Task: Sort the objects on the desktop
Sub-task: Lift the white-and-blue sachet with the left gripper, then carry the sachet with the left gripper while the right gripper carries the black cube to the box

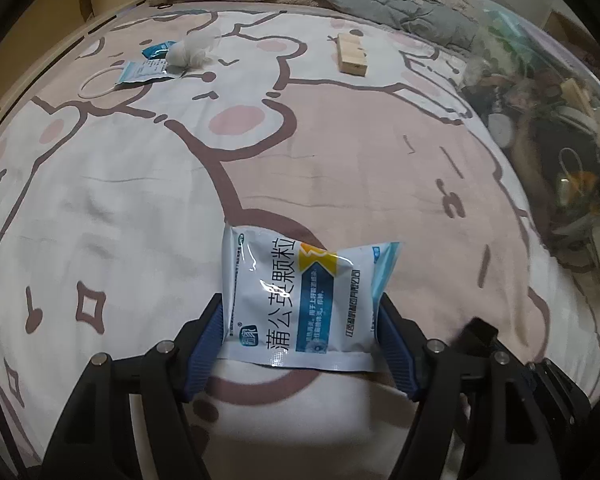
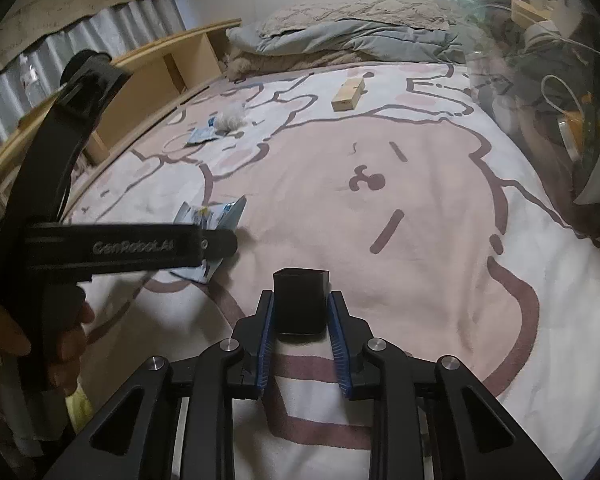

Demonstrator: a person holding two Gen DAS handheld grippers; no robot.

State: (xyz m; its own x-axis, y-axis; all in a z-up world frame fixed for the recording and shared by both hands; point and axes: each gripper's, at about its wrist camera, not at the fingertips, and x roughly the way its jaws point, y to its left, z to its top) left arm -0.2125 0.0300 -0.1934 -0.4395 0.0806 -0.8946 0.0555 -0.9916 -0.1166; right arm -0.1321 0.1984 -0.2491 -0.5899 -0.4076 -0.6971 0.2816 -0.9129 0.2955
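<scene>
- The left gripper clamps a glossy white-and-blue medicine sachet by its two side edges, blue ribbed pads against the foil; holding it edgewise probably keeps the flat packet from sagging.
- The right gripper is closed on a small black plastic box, squeezing its opposite walls.
- Both items sit over the pink-and-white cartoon-print bedsheet.
- Farther up the sheet lie a pale wooden block, a crumpled white tissue wad beside another small blue sachet, and a thin white ring.
- A grey quilt is bunched at the head; a clear plastic bin of clutter stands at the right.
</scene>
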